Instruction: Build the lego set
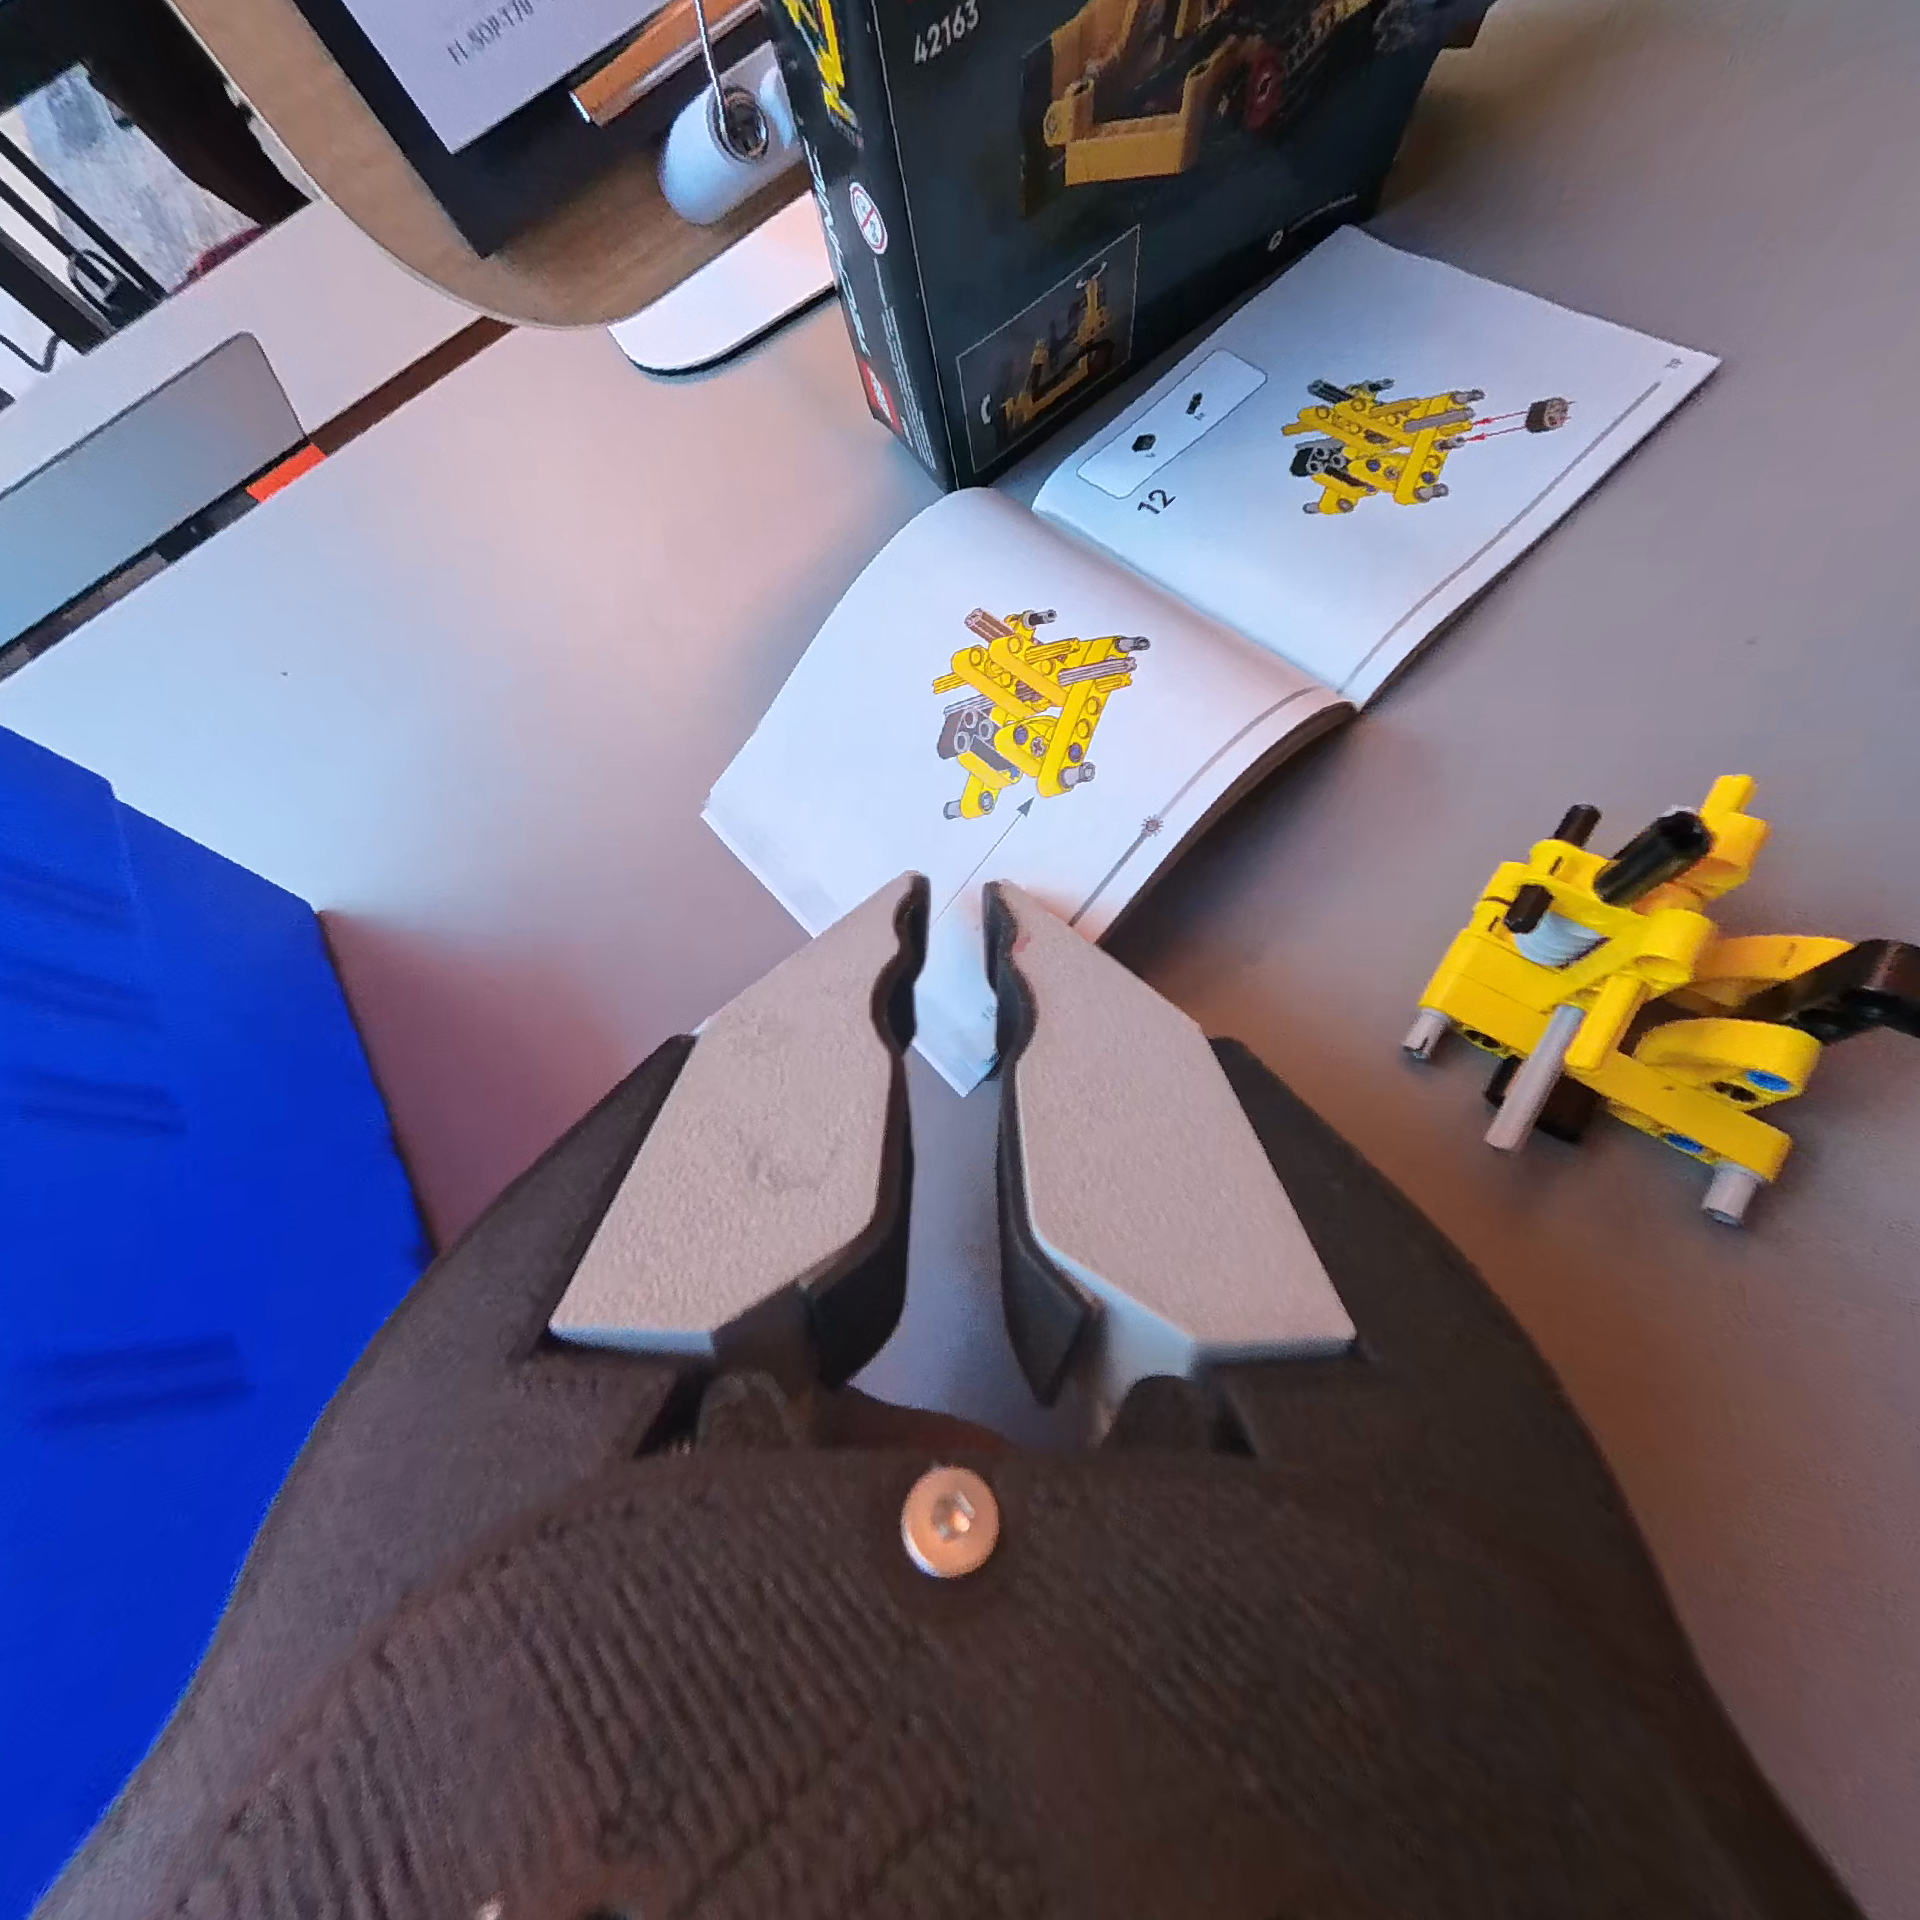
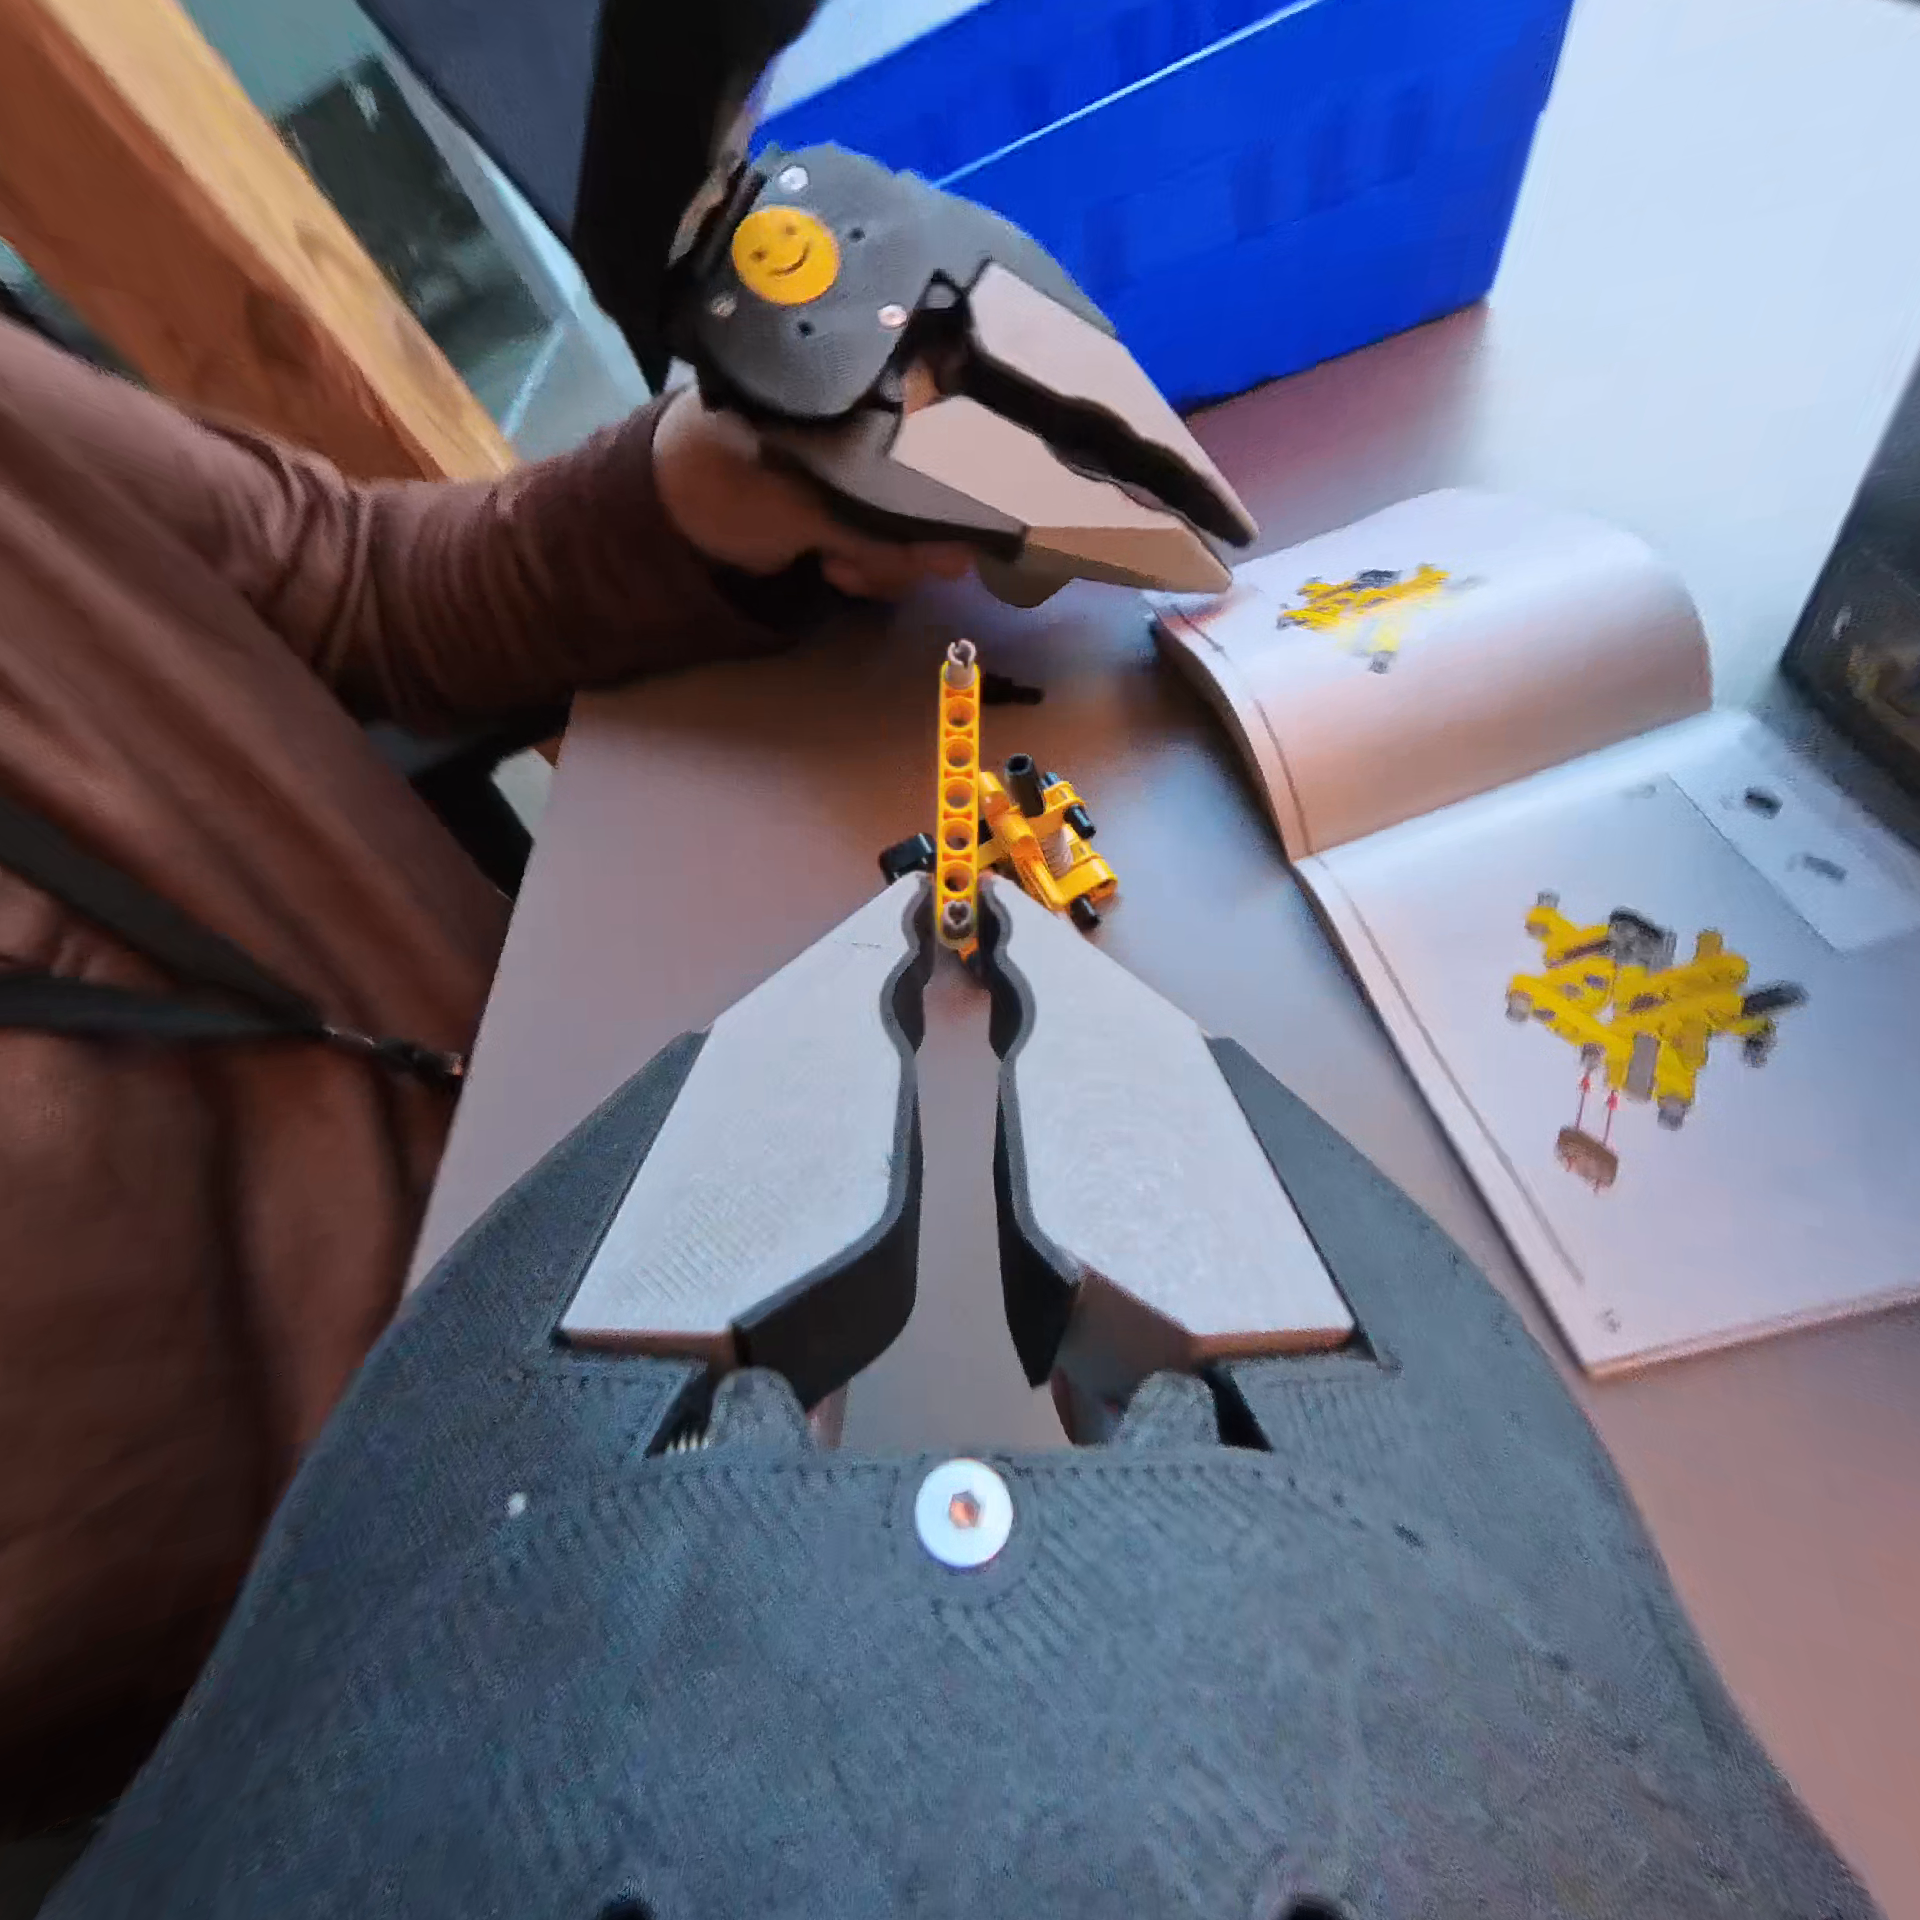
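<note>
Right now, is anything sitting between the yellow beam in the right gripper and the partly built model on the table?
Nothing visible. The right gripper holds the yellow beam upright directly in front of the partly built model, with only bare table around them. The instruction booklet lies off to the side.

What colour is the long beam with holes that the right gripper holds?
Yellow. The long beam shows best in the right wrist view, pinched at its lower end by the right gripper.

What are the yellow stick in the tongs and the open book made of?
The yellow beam looks like hard, glossy plastic: even colour and a neat row of moulded round holes. The right tongs grip its lower end. The open booklet looks like thin matte paper: its pages curve up at the fold and show printed drawings.
</note>
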Demonstrator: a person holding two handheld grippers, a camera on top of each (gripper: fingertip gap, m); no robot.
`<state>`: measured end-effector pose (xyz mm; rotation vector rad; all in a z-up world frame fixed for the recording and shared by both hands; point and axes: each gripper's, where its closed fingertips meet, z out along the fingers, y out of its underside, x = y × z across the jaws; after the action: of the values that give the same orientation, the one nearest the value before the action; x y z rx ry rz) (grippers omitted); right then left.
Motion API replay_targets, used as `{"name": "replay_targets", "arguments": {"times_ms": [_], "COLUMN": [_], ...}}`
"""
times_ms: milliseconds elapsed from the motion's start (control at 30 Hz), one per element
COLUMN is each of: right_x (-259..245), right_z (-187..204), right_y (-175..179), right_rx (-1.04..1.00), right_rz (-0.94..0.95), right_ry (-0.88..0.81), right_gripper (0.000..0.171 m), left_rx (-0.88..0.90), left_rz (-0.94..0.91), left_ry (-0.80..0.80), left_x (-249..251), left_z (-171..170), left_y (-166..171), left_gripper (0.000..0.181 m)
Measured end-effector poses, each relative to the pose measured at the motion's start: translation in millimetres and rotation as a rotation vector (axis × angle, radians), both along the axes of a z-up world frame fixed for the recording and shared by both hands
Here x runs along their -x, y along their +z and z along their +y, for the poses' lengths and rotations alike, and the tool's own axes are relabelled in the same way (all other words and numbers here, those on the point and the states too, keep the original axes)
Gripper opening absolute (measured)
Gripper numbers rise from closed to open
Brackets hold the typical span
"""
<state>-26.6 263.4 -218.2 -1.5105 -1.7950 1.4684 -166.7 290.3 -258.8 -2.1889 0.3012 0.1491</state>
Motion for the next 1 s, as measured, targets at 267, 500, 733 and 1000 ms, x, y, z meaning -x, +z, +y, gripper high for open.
{"name": "replay_targets", "arguments": {"times_ms": [267,500,733,1000], "right_x": [-27.6,-39.1,-58.9,-67.3], "right_z": [25.1,22.9,26.3,12.3], "right_y": [-30.4,-41.5,-44.7,-44.4], "right_rx": [0.381,0.536,0.447,-0.127], "right_rz": [-0.259,-0.336,-0.396,-0.405], "right_ry": [-0.157,-0.35,-0.473,-0.415], "right_gripper": [0.004,0.005,0.032,0.04], "left_rx": [0.001,0.028,0.029,0.021], "left_rz": [0.037,0.086,0.076,0.072], "left_ry": [-0.028,-0.051,-0.048,-0.051], "left_x": [-1.1,-4.8,-3.3,-3.3], "left_z": [-0.3,0.2,-0.8,-1.6], "left_y": [-3.4,-10.7,-10.5,-8.4], "left_gripper": [0.012,0.006,0.006,0.006]}}
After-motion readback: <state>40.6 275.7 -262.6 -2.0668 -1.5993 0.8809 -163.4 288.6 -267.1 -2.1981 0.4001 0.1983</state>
